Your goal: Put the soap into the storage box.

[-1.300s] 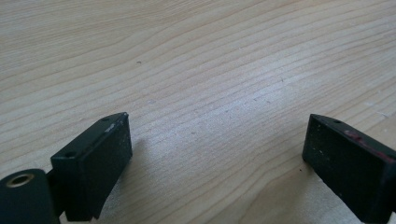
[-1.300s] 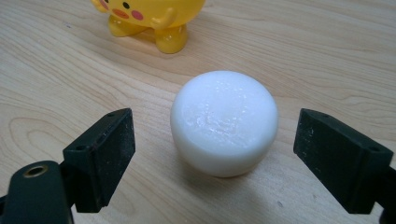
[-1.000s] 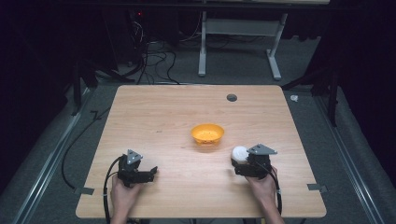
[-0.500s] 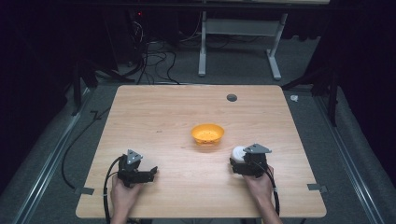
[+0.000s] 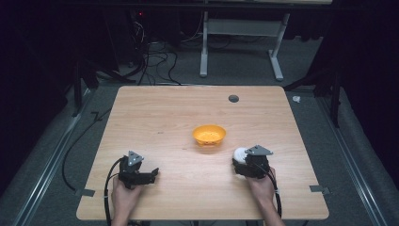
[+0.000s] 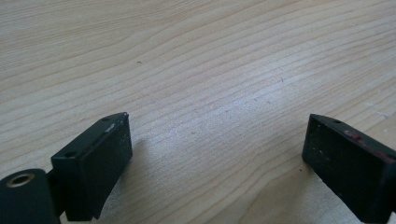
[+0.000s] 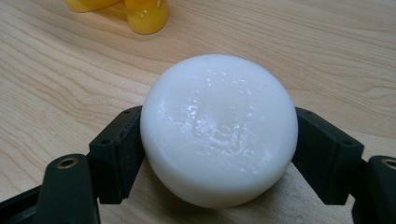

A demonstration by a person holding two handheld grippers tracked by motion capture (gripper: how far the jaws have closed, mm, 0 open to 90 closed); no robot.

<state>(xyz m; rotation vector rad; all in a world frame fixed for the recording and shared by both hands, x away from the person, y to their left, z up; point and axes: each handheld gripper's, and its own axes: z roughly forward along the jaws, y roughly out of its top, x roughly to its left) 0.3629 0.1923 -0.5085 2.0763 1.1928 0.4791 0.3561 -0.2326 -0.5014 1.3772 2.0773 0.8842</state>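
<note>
Presently, item one: white round soap bar, lying on the wooden table near its front right part, just beside the orange bowl on the person's side. In the high view the bar shows at the tip of the right gripper.

Item two: right gripper. Its jaws have just been closing, with the bar between them; in the right gripper view both black pads meet the bar's sides, so it is clamped on the soap (the bar appears to rest on the wood, not yet lifted).

Item three: left gripper, resting at the front left of the table, well apart from the work. Jaws spread wide over bare wood, grasping nothing.

Item four: orange bowl, shallow, upright, near the table's middle. Nothing can be seen inside it.

Handling note, as judgement: the bar looks slick and rounded, so the grip should sit across its widest part, pads square to the sides; press firmly but without squeezing it out forward. Lift straight up before carrying toward the bowl, the likely destination, and clear its rim.
</note>
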